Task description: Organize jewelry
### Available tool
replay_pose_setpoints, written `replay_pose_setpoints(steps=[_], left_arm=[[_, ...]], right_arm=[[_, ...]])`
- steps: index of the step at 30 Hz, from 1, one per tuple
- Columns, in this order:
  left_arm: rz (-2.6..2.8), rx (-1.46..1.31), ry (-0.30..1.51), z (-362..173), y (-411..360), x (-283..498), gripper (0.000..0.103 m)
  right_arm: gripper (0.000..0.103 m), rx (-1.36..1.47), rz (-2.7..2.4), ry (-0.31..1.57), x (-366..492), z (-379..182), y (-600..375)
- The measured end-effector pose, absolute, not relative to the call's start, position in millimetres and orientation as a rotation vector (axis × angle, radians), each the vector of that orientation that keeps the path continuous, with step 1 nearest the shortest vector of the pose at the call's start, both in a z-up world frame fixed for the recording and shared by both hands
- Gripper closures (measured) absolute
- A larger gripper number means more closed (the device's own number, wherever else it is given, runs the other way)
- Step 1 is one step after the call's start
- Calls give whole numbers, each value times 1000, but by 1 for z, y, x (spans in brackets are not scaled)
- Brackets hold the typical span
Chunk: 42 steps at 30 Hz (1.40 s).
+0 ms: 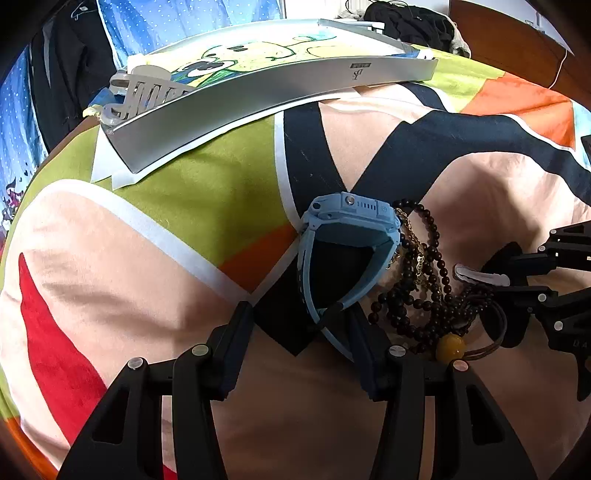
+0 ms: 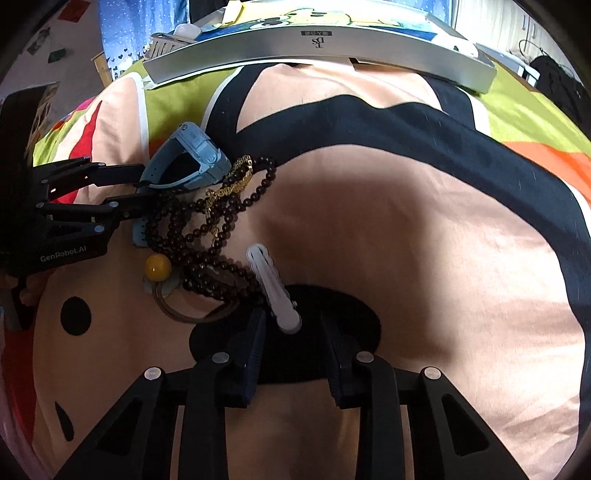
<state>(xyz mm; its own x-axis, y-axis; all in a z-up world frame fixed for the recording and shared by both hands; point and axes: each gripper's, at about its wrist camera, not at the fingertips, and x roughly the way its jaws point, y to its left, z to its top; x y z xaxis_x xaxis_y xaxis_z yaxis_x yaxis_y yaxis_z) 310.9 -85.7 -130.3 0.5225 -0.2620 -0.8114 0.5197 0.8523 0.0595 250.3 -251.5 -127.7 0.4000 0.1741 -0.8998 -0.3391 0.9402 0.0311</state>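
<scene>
A blue watch (image 1: 354,225) lies on a patterned bedspread (image 1: 110,258) beside a tangle of dark beads (image 1: 424,295), a gold chain (image 1: 410,236) and a yellow bead (image 1: 450,347). My left gripper (image 1: 297,312) straddles the watch strap. The strap rests against the right finger, the left finger stands clear, so it is open. In the right wrist view a white hair clip (image 2: 271,288) lies with its near end between the fingers of my right gripper (image 2: 293,325). It sits close to the left finger and apart from the right one, so this gripper is open too.
A long silver box (image 1: 258,99) stands at the far side of the bed, with a grey claw clip (image 1: 144,92) at its left end. A brown elastic ring (image 2: 177,310) lies under the beads. Dark clothes (image 1: 406,22) are piled far back. A hand (image 2: 22,291) holds the left gripper.
</scene>
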Motion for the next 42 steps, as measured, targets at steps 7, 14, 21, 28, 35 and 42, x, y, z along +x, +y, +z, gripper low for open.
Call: replay_pose_setpoints(steps=[7,14,21,28,35,42], left_arm=[[-488,315,894,-127,-88,305,89],[-540,248,910,-116,-88,283,95],[-542,172,894,-93,-80,260,96],[-492,145,841,-70,-63,237,96],[-460,76,797,-48,-51,224,96],[-442,37,759,-33,-45,216,96]], right_arm=[[87,-192,323,1114,251,-129,-238],[87,-145,321,1108,254,-129,-239],[88,-141,320,1044,239,-111,-252],[88,-72,331,997,236,-92,-255],[88,-37,356,928,221,-75,-249],[88,-27,375,881,215,-63,-243]])
